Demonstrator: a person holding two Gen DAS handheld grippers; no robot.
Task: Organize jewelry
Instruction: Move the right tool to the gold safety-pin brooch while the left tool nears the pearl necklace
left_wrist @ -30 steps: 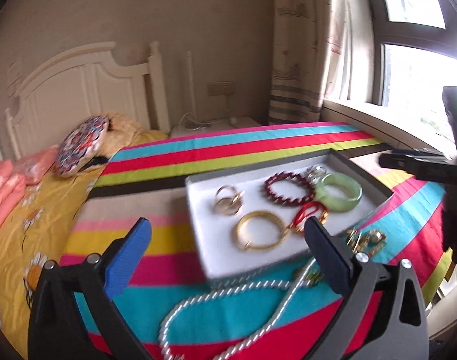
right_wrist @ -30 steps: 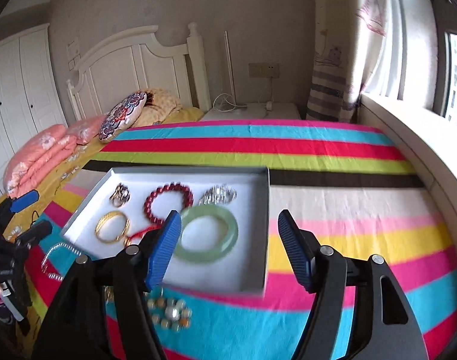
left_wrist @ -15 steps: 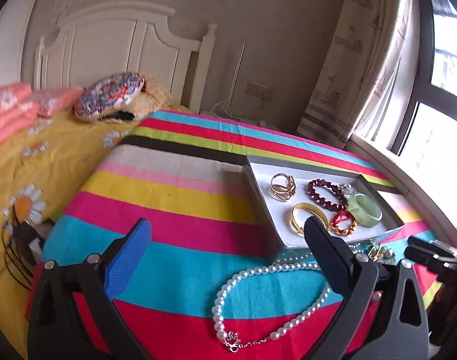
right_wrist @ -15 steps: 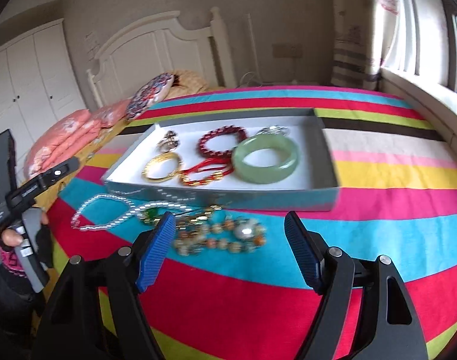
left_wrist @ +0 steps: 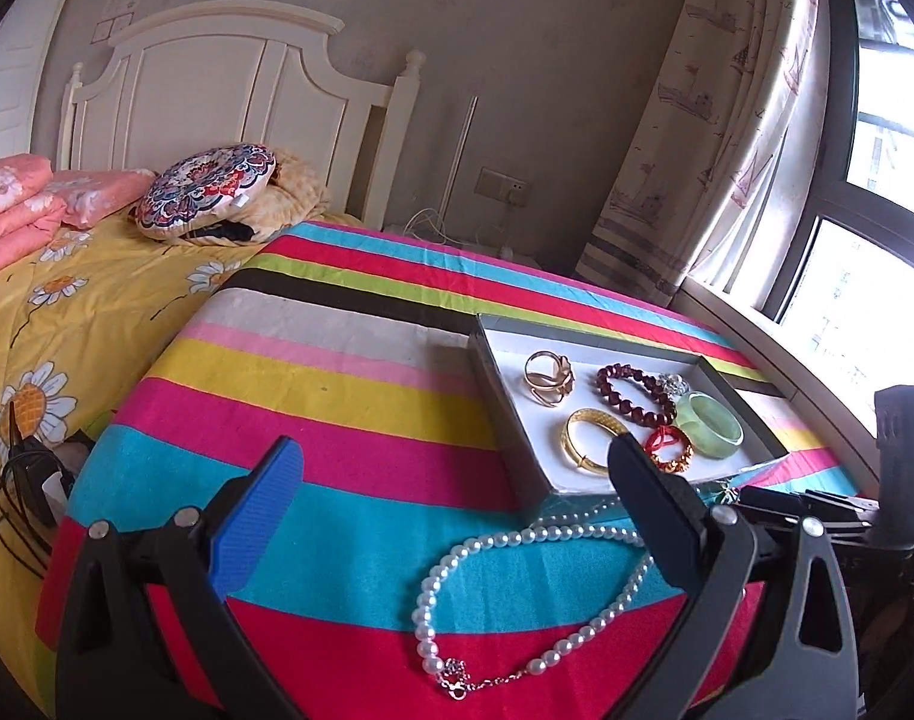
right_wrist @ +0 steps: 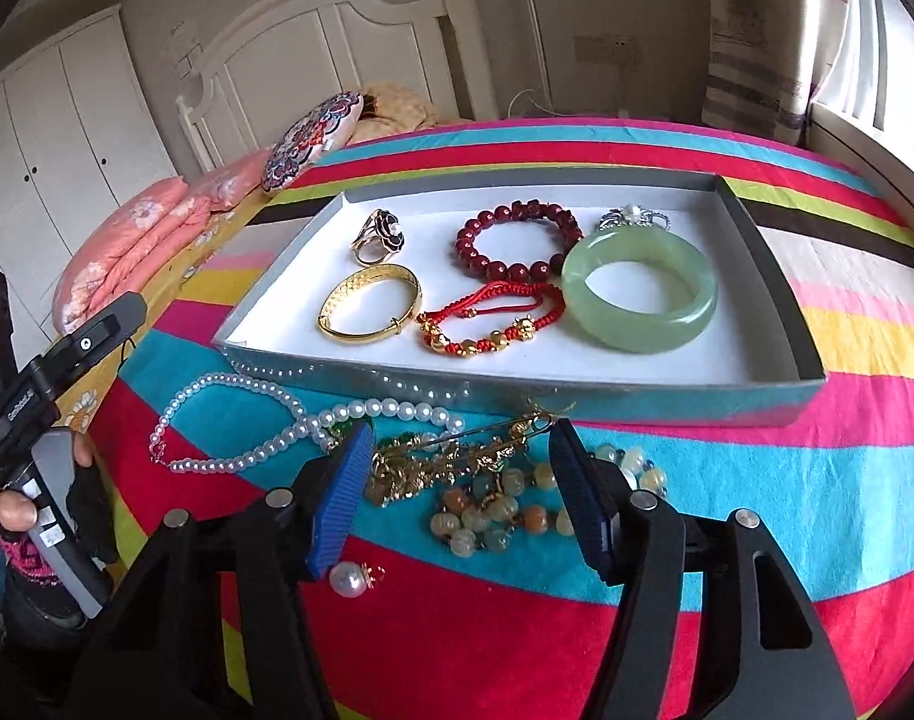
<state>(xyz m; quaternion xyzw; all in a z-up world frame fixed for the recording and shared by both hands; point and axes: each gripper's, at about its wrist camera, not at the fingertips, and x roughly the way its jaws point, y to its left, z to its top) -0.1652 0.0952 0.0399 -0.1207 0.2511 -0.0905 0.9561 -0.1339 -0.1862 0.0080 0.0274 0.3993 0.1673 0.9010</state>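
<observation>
both tongs released; right gripper (right_wrist: pixel 457 495) should pinch the tangled gold chain brooch (right_wrist: pixel 451 462) centrally, lifting clear of the white pearl necklace (right_wrist: pixel 265 420).

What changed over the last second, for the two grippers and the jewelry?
Both grippers pulled back from over the tray toward the near edge of the bed. The right gripper now hangs open over the gold chain and bead pile; the left gripper hangs open near the pearl necklace. Nothing was grasped or released. The jade bangle and the other tray pieces lie as before.
</observation>
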